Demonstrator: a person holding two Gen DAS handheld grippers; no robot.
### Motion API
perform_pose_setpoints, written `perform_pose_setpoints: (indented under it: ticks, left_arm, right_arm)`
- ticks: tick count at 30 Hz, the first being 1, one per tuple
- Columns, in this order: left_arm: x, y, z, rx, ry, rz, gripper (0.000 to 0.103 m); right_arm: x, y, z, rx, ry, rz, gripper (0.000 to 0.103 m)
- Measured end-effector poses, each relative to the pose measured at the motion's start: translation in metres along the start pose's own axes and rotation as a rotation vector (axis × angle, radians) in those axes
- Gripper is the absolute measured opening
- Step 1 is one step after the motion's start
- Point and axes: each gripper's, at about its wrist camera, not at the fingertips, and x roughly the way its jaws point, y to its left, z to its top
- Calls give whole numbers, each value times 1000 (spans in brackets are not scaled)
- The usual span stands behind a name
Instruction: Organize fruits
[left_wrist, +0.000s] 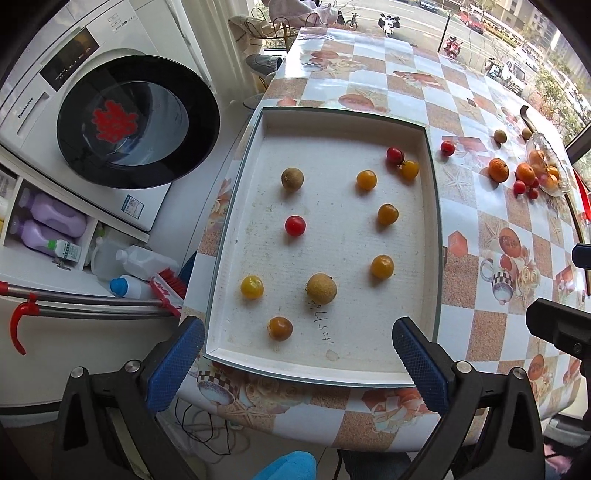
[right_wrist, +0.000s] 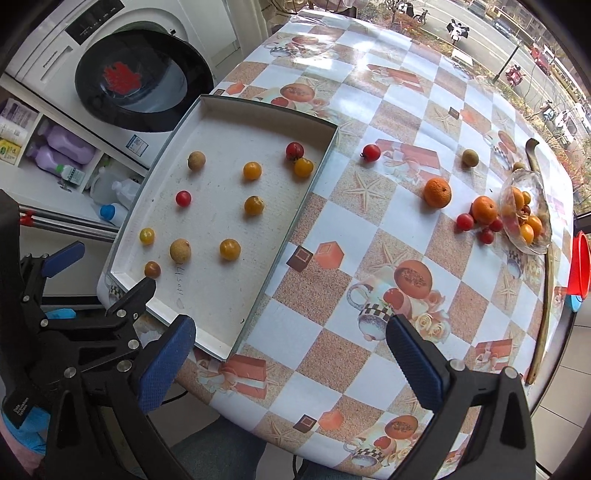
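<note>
Ten small fruits scattered in tray (left_wrist: 430, 236), more right of tray near bowl (right_wrist: 532, 206); light, round, soft-skinned, prone to rolling, best pinched gently across middle; left gripper (left_wrist: 295, 363) and right gripper (right_wrist: 291, 363) both spread wide, empty

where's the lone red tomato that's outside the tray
The tomato sits on the table just right of the tray, near its far right corner. In the left wrist view it lies between the tray and the two oranges.

Bright daylight, sharp focus, bulging fisheye edges.
</note>
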Motion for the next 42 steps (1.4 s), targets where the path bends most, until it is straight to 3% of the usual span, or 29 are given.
perform_pose_setpoints:
  ticks: [12, 42]
  left_arm:
    - [-16, -23, -15, 134, 60, -21, 102]
    - [-22, -30, -19, 172, 39, -15, 102]
  right_arm:
    - [-18, -3, -13, 25, -10, -20, 103]
    - [-17, 2, -13, 0, 1, -47, 103]
